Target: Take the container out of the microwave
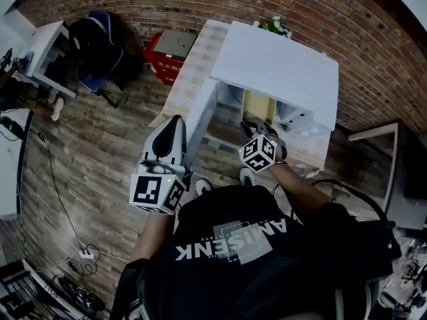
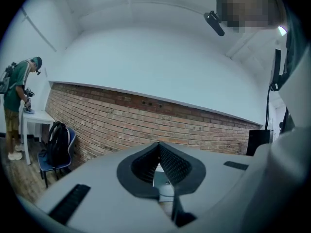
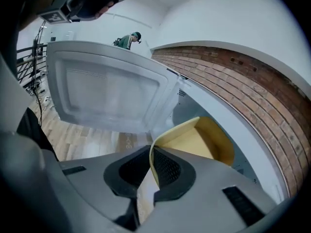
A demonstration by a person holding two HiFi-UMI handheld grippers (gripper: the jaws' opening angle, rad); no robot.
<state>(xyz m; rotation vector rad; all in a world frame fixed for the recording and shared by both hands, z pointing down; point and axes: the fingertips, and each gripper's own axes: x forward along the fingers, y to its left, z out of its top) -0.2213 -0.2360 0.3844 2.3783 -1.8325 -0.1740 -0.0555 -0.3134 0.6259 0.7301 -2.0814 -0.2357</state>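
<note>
Now, brick wall (image 1: 200, 5) behind and plank floor (image 1: 100, 152) beside the white microwave (image 1: 280, 65), door (image 3: 107, 91) open. Yellow container (image 1: 257, 105) sits at the microwave's mouth. Only the right gripper view shows the right tool (image 3: 151, 152) pinching its rim. Left tool (image 2: 159, 147) is pressed together, empty.

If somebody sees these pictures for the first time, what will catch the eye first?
The yellow container stands out most: the right gripper is shut on its rim, at the mouth of the white microwave, whose door stands open beside it. The left gripper is shut and empty, and points toward a red brick wall.
</note>
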